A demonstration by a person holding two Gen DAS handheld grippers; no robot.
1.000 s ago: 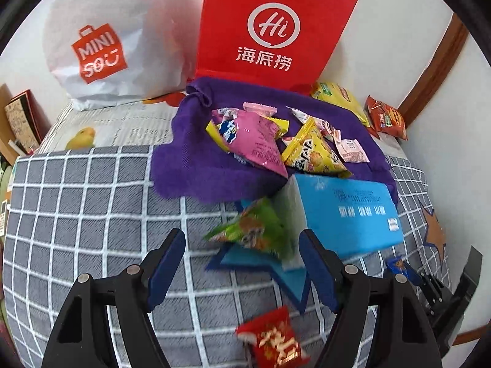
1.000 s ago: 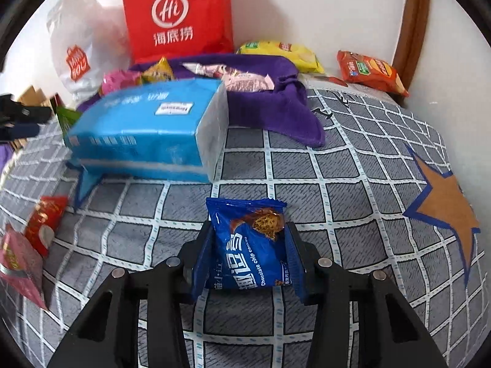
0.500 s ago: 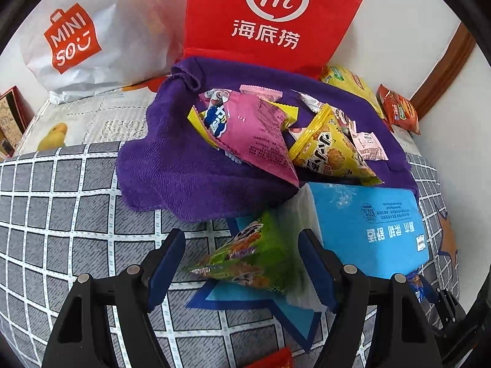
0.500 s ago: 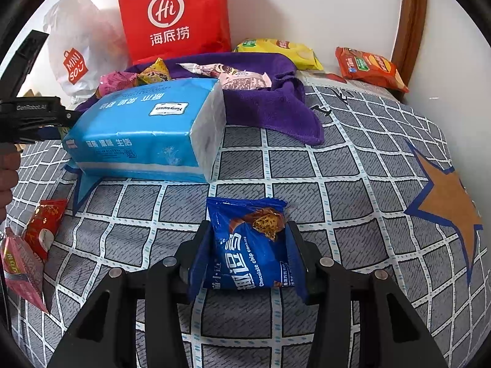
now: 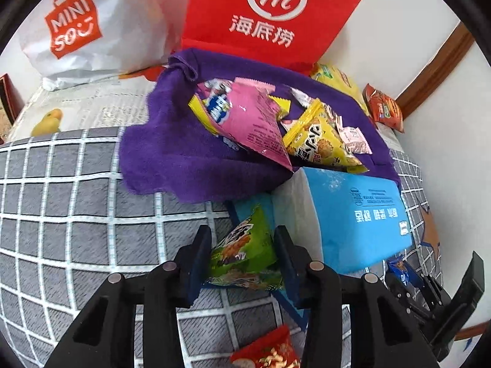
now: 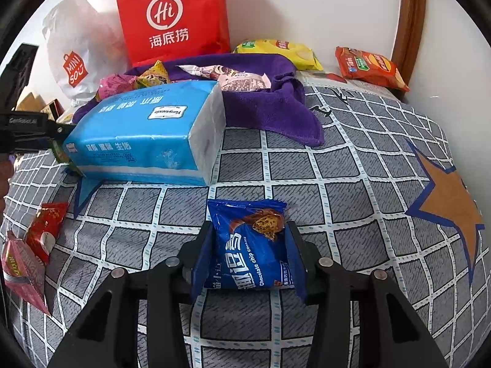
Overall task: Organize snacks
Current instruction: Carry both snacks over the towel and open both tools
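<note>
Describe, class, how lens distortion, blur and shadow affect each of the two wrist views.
Left wrist view: the checked bedcover grid bows outward, corners are black, and the white shopping bag looks smeared. Right wrist view: same fisheye curve, sharper print on the blue cookie packet, and soft daylight, with a faint shadow under the tissue pack.

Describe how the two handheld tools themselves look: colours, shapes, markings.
Both match. The left tool and right tool each have two flat dark-blue pads on angular black arms with triangular cut-outs and round silver rivets. From the right wrist view, the left tool's black body carries small pale lettering. No cable or sleeve is visible.
</note>
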